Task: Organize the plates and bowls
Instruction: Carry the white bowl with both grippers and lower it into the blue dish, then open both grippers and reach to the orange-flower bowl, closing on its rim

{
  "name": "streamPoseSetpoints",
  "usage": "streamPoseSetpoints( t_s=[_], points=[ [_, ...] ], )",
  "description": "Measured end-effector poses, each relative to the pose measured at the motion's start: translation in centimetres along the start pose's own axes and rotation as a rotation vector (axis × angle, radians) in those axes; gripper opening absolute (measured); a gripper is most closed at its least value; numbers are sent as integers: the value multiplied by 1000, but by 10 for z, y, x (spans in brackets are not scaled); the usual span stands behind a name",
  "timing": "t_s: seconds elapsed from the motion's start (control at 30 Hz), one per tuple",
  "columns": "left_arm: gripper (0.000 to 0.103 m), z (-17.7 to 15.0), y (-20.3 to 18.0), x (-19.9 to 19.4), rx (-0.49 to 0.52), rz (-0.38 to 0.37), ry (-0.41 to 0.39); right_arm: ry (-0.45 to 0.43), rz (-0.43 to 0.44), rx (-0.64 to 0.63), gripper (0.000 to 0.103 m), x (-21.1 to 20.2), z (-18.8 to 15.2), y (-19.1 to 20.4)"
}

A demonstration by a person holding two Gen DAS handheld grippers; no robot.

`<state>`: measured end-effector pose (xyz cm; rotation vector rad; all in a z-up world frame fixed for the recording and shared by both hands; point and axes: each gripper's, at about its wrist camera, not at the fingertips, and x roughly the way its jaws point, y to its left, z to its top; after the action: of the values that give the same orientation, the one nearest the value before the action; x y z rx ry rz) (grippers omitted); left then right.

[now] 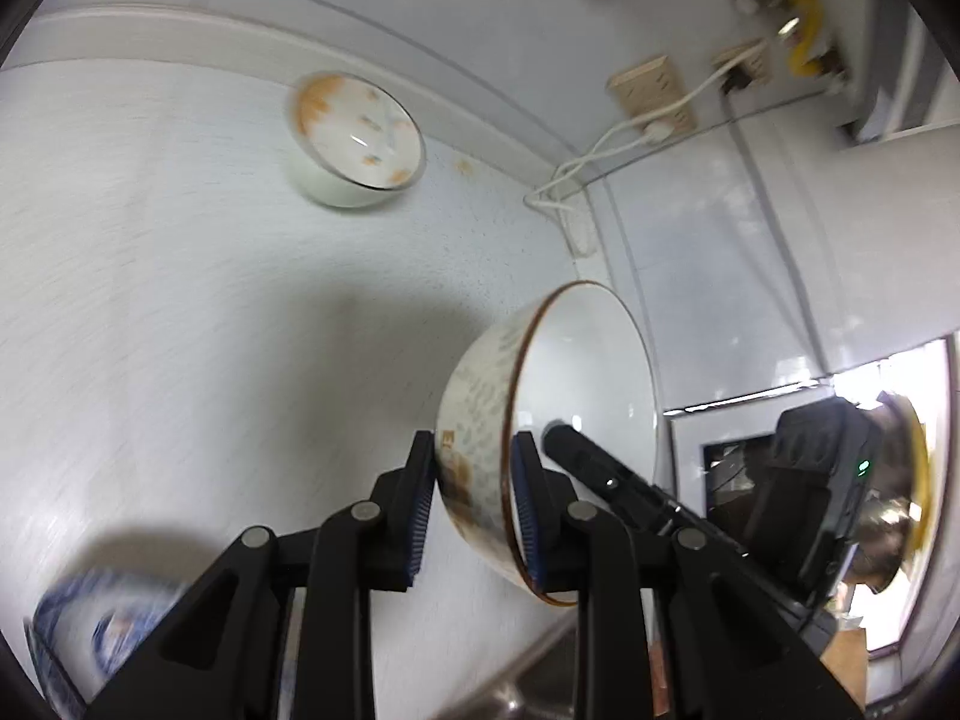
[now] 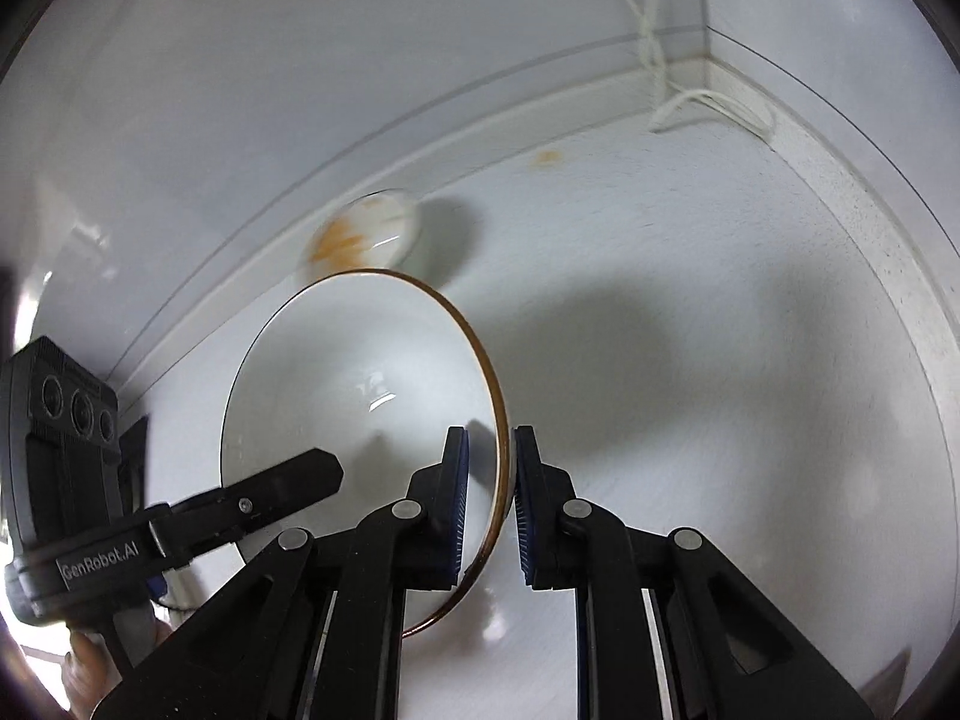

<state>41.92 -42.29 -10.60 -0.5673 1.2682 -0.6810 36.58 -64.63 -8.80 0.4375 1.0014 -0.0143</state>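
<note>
A white bowl with a brown rim [image 1: 576, 384] is held tilted above the white counter [image 1: 180, 300]. My left gripper [image 1: 471, 510] is shut on its wall at one side, one pad outside and one inside. My right gripper [image 2: 487, 498] is shut on the opposite rim of the same bowl [image 2: 360, 396]. Each gripper shows in the other's view: the right one [image 1: 600, 468] and the left one [image 2: 282, 480] both reach into the bowl. A second white bowl with orange flower marks [image 1: 357, 141] sits on the counter near the back wall and also shows in the right wrist view [image 2: 366, 234].
A blue-and-white patterned dish [image 1: 102, 636] lies at the lower left. White cables [image 1: 600, 156] and wall sockets [image 1: 654, 90] are in the counter's back corner, with yellow hoses [image 1: 798, 18] above. A metal sink edge [image 1: 528, 678] lies below the bowl.
</note>
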Motion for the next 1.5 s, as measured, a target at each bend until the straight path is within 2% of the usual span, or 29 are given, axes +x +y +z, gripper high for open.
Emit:
streamPoseSetpoints(
  t_s=[0.13,0.3,0.4,0.57,0.7,0.9,1.03,1.2,1.37,1.5],
  points=[
    [24,-48,25,-69,1,36,-39,-12,63,-68,14,-29,-54,52],
    [23,-103,74,-110,-66,52,-49,43,135,-127,14,-26,-110,94],
    [22,-134,107,-107,-139,82,-26,84,176,-126,14,-11,-137,102],
    [22,-161,145,-89,-194,156,-5,161,142,-208,15,19,-165,123],
    [22,-166,152,-75,-194,194,-17,205,115,-228,15,47,-176,124],
    [22,-157,144,-69,-134,274,-46,255,115,-212,13,70,-183,113],
    [22,-150,138,-64,-91,332,-44,240,110,-239,14,70,-184,120],
    [22,-144,134,-61,-71,349,-47,224,72,-251,14,69,-184,124],
    [24,-143,142,-66,-70,335,-36,199,57,-256,21,63,-182,122],
    [25,-145,142,-68,-43,335,-26,182,76,-255,34,58,-183,121]
  ],
)
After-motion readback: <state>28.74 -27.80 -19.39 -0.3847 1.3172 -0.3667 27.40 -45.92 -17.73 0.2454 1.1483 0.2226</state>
